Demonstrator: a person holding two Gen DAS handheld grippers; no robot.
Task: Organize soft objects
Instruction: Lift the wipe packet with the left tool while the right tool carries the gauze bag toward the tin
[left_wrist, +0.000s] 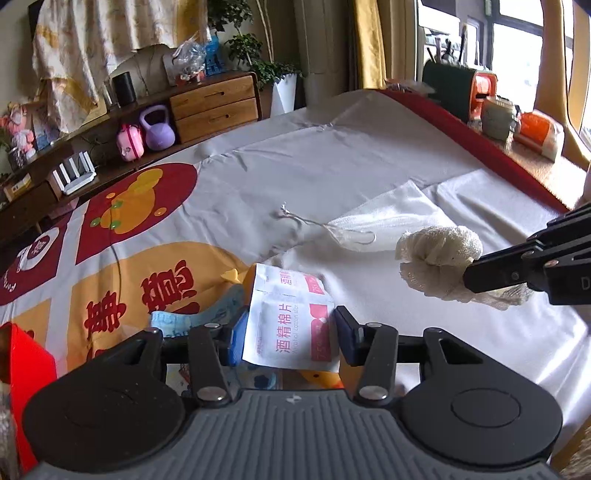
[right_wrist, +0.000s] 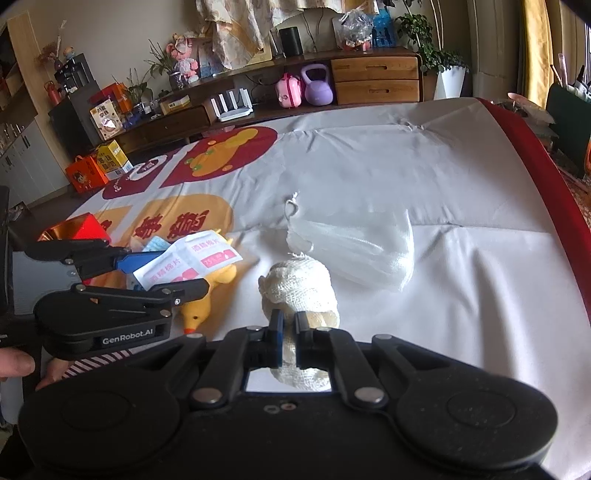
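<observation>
The white drawstring mesh pouch (right_wrist: 354, 251) is lying on the white bed sheet (right_wrist: 461, 314) at frame centre, its long axis running left-right, mouth leftward. Directly below it, the right hand-held gripper (right_wrist: 289, 334) is clamping a cream gauze roll (right_wrist: 299, 288). The left hand-held gripper (left_wrist: 291, 328), half-closed, is holding white alcohol-pad sachets (left_wrist: 284, 317), farther left.

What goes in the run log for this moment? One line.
left gripper: shut on wipe packet | right gripper: shut on gauze roll | mesh bag: lying on sheet
</observation>
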